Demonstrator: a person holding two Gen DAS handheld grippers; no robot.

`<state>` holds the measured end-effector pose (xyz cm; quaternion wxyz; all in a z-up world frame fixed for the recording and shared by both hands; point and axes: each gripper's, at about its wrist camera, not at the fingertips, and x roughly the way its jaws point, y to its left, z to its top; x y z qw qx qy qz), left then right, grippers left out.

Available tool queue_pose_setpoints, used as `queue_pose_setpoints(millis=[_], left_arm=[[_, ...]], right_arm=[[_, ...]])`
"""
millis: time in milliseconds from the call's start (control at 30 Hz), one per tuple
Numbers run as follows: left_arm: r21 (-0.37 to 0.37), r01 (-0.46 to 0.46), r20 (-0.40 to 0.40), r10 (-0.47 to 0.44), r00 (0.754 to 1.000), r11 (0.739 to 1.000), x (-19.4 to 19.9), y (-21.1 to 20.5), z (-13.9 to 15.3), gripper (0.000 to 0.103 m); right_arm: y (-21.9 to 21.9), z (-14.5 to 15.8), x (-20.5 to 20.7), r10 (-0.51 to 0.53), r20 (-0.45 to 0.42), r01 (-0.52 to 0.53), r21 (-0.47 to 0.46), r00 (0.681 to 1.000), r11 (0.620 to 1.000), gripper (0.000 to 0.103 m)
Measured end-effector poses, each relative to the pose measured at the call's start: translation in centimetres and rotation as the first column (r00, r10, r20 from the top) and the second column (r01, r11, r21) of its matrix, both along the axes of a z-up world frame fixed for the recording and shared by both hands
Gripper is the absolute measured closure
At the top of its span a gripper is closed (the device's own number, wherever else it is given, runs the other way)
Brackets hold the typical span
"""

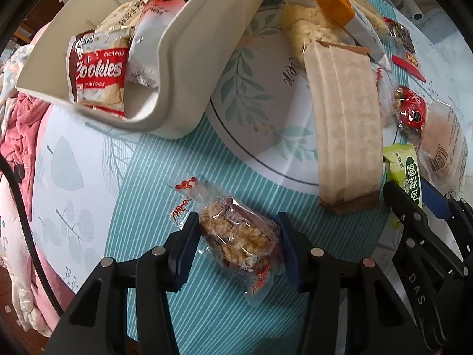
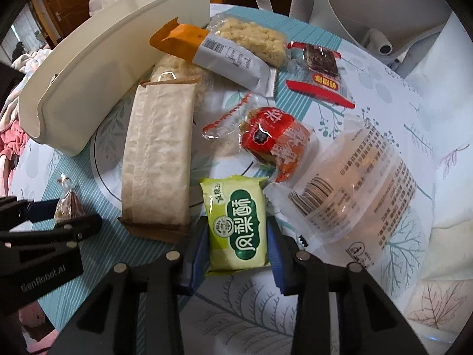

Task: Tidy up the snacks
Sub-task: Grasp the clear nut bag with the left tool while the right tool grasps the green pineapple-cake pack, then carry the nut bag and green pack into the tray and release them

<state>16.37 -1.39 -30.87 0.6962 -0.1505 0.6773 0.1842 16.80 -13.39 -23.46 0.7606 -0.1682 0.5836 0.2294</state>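
My left gripper (image 1: 236, 236) is shut on a clear-wrapped rice cracker snack (image 1: 236, 236), low over the table. My right gripper (image 2: 236, 236) is shut on a green pineapple cake packet (image 2: 235, 227), which also shows in the left wrist view (image 1: 403, 165). A white storage bin (image 1: 189, 59) stands to the upper left and holds a Cookies packet (image 1: 99, 71) and other packets. The bin also shows in the right wrist view (image 2: 97, 80). The left gripper with its snack appears at the left edge of the right wrist view (image 2: 66, 207).
Loose snacks lie on the leaf-print tablecloth (image 2: 266, 310): a long beige bar (image 2: 159, 153), an orange-and-white bar (image 2: 218, 56), a red-wrapped cake (image 2: 275, 139), a clear biscuit pack (image 2: 354, 183), a dark snack with red label (image 2: 320, 71). A white chair (image 2: 354, 6) stands behind.
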Motion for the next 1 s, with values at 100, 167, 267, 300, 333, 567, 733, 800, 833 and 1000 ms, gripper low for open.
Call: queue_pose_setpoints(millis=[100, 167, 267, 300, 333, 567, 733, 800, 833, 1000], left_arm=[[-0.011, -0.003, -0.017, 0.003, 1.000, 1.000, -0.5, 0.3, 0.1, 0.054], [-0.018, -0.005, -0.023, 0.005, 1.000, 1.000, -0.7, 0.4, 0.6, 0.054], [-0.024, -0.002, -0.035, 0.001, 0.999, 1.000, -1.0, 0.6, 1.4, 0.054], [-0.028, 0.000, -0.033, -0.001, 0.999, 1.000, -1.1, 0.9, 1.9, 0.054], [-0.031, 0.003, -0.032, -0.004, 0.999, 1.000, -1.1, 0.9, 2.3, 0.054], [-0.039, 0.037, 0.006, -0.037, 0.999, 0.999, -1.4, 1.5, 7.0, 0.054], [-0.024, 0.057, 0.033, -0.056, 0.998, 0.998, -1.8, 2.4, 10.9, 0.053], [-0.019, 0.062, 0.040, -0.062, 0.997, 0.998, -1.7, 2.7, 12.1, 0.053], [-0.016, 0.067, 0.049, -0.066, 0.997, 0.998, -1.6, 3.0, 12.9, 0.053], [0.010, 0.095, 0.093, -0.096, 0.991, 0.995, -2.2, 3.6, 15.8, 0.053]], right_arm=[[-0.2, 0.0, 0.4, -0.037, -0.054, 0.037, -0.007, 0.998, 0.999, 0.066], [-0.6, 0.2, 0.6, -0.069, -0.089, 0.068, -0.015, 0.994, 0.998, 0.066], [-1.2, 1.0, 0.9, -0.111, -0.115, 0.110, -0.013, 0.987, 0.994, 0.066], [-1.3, 1.4, 1.0, -0.123, -0.123, 0.123, -0.008, 0.985, 0.992, 0.066], [-1.6, 1.9, 1.0, -0.138, -0.135, 0.140, 0.001, 0.981, 0.990, 0.066], [-1.5, 5.9, 1.2, -0.163, -0.112, 0.167, 0.028, 0.980, 0.986, 0.066], [-0.8, 9.0, 0.8, -0.183, -0.099, 0.187, 0.036, 0.978, 0.982, 0.066], [-0.3, 10.1, 0.4, -0.184, -0.087, 0.188, 0.039, 0.979, 0.981, 0.066], [-0.1, 10.8, 0.3, -0.186, -0.080, 0.190, 0.042, 0.979, 0.981, 0.066], [1.3, 13.3, -0.6, -0.183, -0.048, 0.186, 0.060, 0.982, 0.981, 0.066]])
